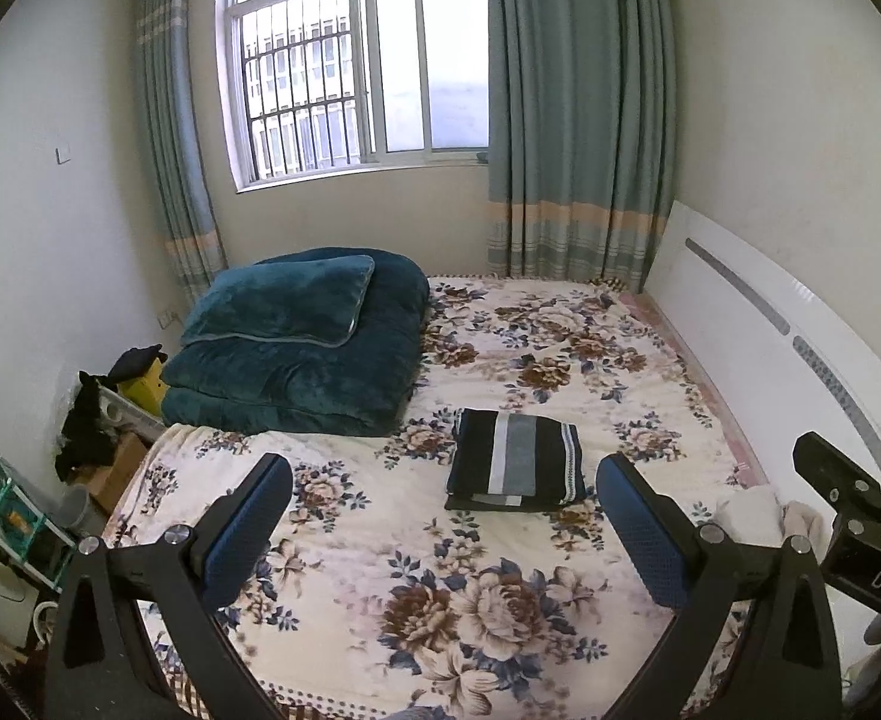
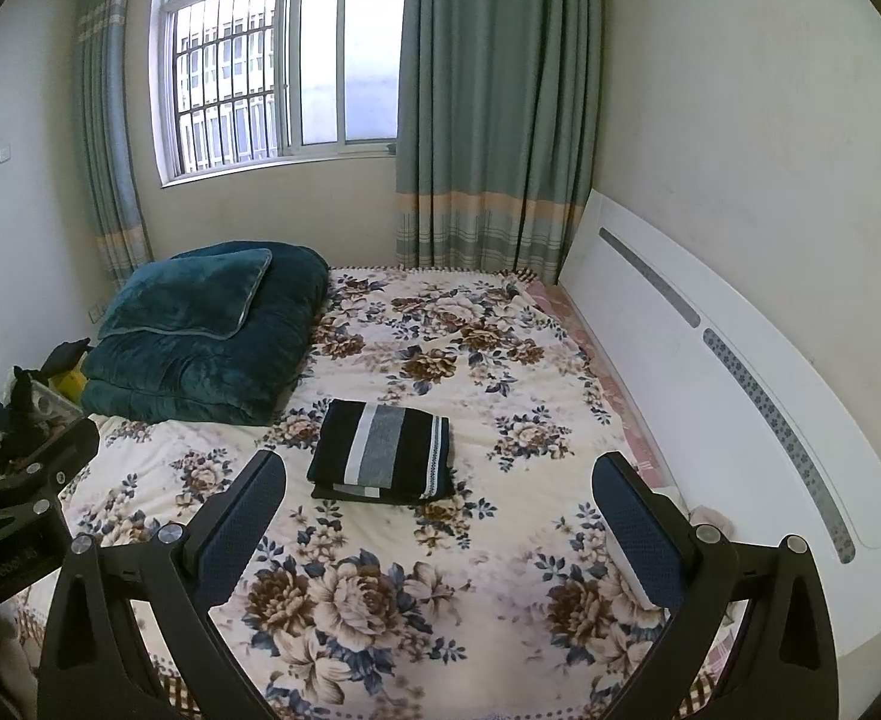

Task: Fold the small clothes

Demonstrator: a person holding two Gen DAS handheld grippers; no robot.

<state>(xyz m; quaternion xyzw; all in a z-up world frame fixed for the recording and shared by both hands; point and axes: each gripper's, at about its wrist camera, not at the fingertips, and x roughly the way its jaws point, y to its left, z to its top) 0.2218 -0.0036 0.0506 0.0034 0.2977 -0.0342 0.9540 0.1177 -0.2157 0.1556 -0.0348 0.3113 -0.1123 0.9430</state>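
A folded black garment with grey and white stripes (image 1: 515, 461) lies flat on the floral bedspread (image 1: 440, 600) in the middle of the bed; it also shows in the right wrist view (image 2: 383, 452). My left gripper (image 1: 440, 480) is open and empty, held above the bed a little in front of the garment. My right gripper (image 2: 440, 477) is open and empty, also in front of the garment and above the bedspread (image 2: 440, 600). The right gripper's body shows at the right edge of the left wrist view (image 1: 848, 492).
A folded teal quilt with a pillow on top (image 1: 302, 342) sits at the bed's far left. A white headboard (image 1: 770, 348) runs along the right side. A pale cloth (image 1: 758, 516) lies by the headboard. Clutter and boxes (image 1: 98, 438) stand beside the bed on the left.
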